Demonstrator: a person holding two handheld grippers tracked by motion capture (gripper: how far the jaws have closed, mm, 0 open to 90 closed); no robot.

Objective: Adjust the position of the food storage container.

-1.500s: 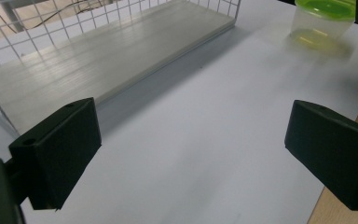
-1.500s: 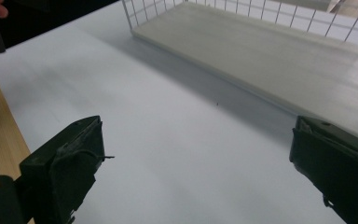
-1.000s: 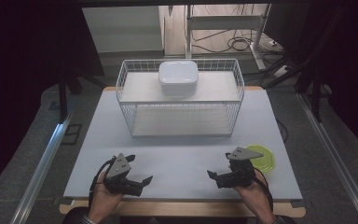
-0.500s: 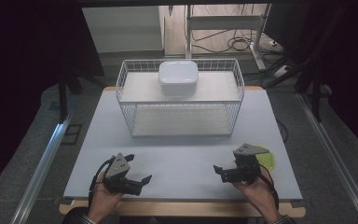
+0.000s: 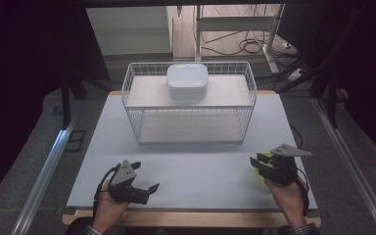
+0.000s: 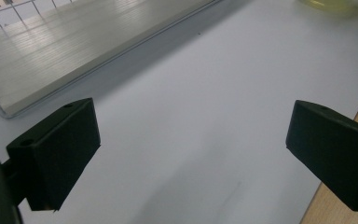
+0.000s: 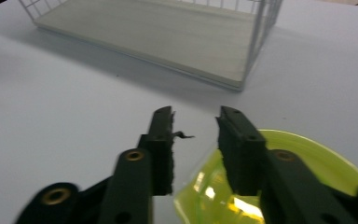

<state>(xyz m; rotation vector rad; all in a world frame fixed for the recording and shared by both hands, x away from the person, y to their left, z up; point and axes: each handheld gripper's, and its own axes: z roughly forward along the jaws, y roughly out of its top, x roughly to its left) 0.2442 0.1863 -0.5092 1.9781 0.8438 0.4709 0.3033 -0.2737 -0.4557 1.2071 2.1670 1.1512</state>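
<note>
We see a pale worktop (image 5: 191, 166) in a dark room with cables on the floor behind. At upper centre of the high view stands a white wire basket (image 5: 190, 105) with a white lidded container (image 5: 186, 82) on its upper shelf. Lower left, the left gripper (image 5: 144, 188) has jaws wide apart, holding nothing. Lower right, the right gripper (image 7: 193, 140) has jaws partly open astride the rim of a yellow-green bowl (image 7: 307, 163), not gripping
</note>
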